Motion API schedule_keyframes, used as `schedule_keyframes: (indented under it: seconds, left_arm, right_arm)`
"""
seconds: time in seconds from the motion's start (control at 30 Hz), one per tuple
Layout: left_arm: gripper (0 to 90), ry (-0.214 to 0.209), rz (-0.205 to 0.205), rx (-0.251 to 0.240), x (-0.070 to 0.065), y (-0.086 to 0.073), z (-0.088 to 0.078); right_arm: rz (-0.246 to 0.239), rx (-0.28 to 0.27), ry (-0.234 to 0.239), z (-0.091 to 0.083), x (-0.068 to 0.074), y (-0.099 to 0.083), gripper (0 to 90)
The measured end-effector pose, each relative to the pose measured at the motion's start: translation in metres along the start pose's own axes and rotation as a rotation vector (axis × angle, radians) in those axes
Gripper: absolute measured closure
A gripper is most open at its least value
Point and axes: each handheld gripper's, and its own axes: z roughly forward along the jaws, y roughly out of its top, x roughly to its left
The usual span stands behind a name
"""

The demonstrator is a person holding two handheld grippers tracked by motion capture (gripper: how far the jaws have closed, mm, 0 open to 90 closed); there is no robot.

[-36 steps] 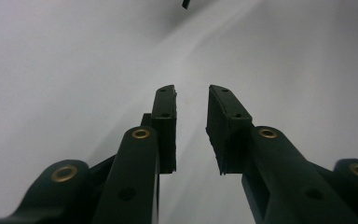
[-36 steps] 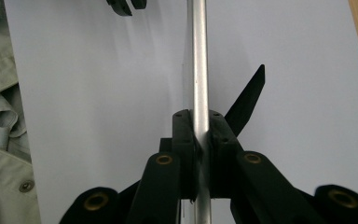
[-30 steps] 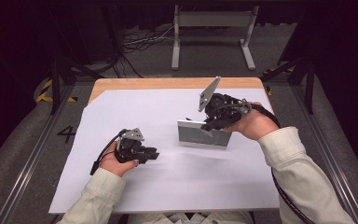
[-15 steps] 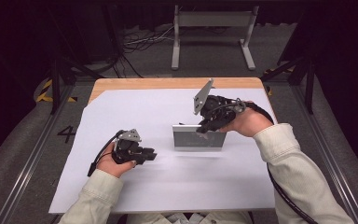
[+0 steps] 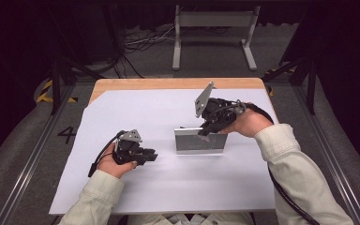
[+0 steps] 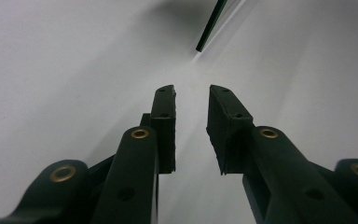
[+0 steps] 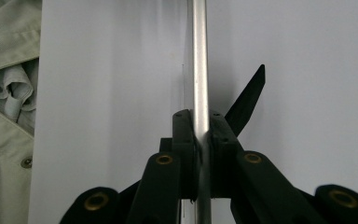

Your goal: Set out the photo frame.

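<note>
Holding frame [image 5: 200, 140] upright at picture centre: your right gripper [image 5: 208, 127] clamps top edge. Left gripper [image 5: 151, 156] empty, jaws parted. Stiff, light, glass fragile; grip rim only.

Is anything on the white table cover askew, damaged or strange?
Nothing looks damaged. The flat silver metal-framed panel stands upright on its edge only because the right hand-held gripper clamps its top edge; a black prop leg sticks out behind it.

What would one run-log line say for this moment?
right gripper: shut on top edge of upright metal plate | left gripper: open, holding nothing, low over white sheet | plate's foot: black stand
</note>
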Motion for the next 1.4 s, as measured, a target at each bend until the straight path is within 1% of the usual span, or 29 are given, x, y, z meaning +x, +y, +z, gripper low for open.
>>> schedule_keyframes:
  seconds: [0.37,0.43,0.63,0.77,0.87,1.0,1.13,1.4]
  left_arm:
    - [72.3,0.001,0.002,0.003,0.001,0.0,0.001]
    - [72.3,0.0,0.003,0.005,0.001,0.0,0.001]
    - [72.4,0.001,0.005,0.005,0.001,0.0,0.001]
    - [72.3,-0.001,0.003,0.005,0.001,0.0,0.002]
    - [72.3,-0.001,0.002,0.009,0.001,-0.001,0.002]
    - [72.3,-0.002,0.001,0.009,0.001,-0.001,0.002]
    - [72.3,-0.003,0.002,0.009,0.001,-0.001,0.002]
    - [72.3,-0.005,0.0,0.01,0.001,-0.001,0.003]
  right_arm:
    - [0.008,0.0,0.011,0.006,-0.004,-0.006,83.6]
    - [0.008,-0.005,0.016,0.009,-0.006,-0.008,83.6]
    - [0.009,-0.015,0.019,0.009,-0.008,-0.011,83.5]
    - [-0.001,-0.02,0.019,0.01,-0.009,-0.015,83.1]
    - [0.002,-0.03,0.019,0.01,-0.01,-0.016,83.0]
    - [0.005,-0.025,0.009,0.01,-0.011,-0.015,82.1]
    - [0.037,-0.024,-0.002,0.01,-0.014,-0.015,80.2]
    - [0.064,-0.031,-0.015,0.01,-0.018,-0.016,78.4]
